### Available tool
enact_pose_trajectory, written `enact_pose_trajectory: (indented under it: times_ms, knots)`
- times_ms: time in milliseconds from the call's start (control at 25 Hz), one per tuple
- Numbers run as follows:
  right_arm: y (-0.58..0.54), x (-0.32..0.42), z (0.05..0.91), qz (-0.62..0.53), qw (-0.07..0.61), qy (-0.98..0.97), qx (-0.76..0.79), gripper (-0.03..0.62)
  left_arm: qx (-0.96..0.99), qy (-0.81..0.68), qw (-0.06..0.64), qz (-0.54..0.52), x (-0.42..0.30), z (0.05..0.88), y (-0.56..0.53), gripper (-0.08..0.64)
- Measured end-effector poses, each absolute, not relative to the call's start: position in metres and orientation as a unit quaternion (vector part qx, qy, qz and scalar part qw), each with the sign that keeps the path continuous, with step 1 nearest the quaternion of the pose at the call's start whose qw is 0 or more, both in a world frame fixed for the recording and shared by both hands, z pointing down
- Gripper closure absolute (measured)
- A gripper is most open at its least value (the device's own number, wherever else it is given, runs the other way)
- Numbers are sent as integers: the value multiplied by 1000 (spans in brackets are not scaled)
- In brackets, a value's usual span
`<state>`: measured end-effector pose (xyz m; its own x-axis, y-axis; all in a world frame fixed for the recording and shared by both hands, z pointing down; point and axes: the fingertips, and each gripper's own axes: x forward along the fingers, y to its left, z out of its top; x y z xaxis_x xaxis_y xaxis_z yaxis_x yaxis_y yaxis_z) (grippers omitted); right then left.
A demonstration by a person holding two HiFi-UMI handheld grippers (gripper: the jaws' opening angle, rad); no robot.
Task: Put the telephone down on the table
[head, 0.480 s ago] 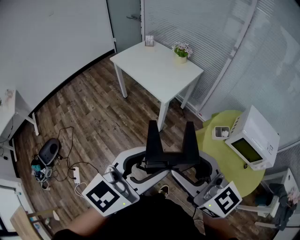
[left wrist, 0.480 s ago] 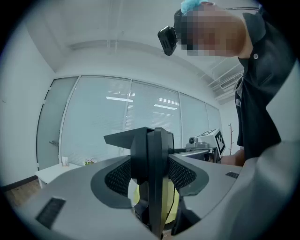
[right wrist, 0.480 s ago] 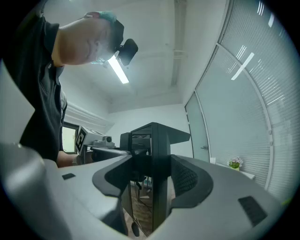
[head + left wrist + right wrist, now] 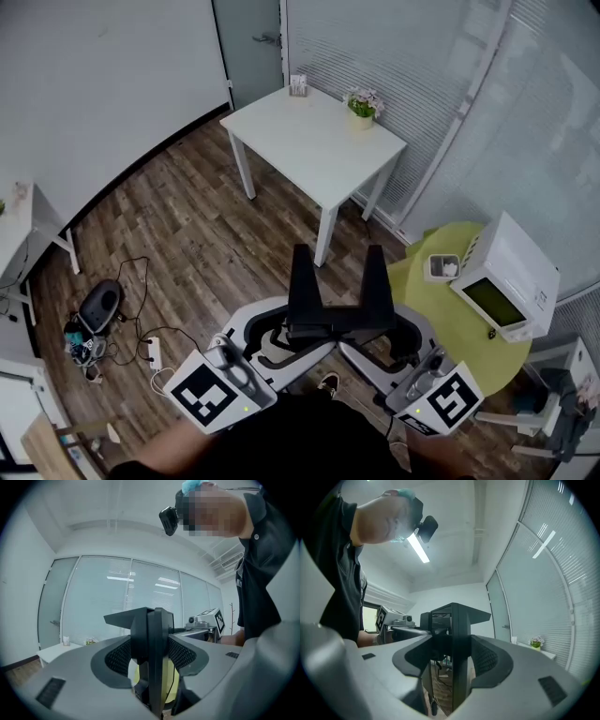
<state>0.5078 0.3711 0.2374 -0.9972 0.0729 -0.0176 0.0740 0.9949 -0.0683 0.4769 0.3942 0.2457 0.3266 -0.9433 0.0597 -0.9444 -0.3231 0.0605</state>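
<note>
Since the earlier frame the black telephone [image 4: 337, 317] has shifted slightly left. It hangs over the floor, with the fingers of the left gripper [image 4: 292, 336] and right gripper [image 4: 380, 339] clamped on it. The white worktop [image 4: 319, 141] is well apart, so uneven hands could twist it loose.

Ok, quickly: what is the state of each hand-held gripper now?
Left hand-held gripper: closed on the black object.
Right hand-held gripper: closed on the same black object.
</note>
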Motion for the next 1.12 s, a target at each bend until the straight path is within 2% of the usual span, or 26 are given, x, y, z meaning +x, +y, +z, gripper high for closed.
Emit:
enact_pose_trajectory:
  times_ms: [840, 1120]
  knots:
    - [328, 524, 235, -29, 22, 994, 108, 331, 769, -638, 34, 13, 496, 242, 356, 318]
    - [322, 500, 236, -28, 18, 991, 131, 331, 755, -655, 35, 9, 474, 243, 350, 318]
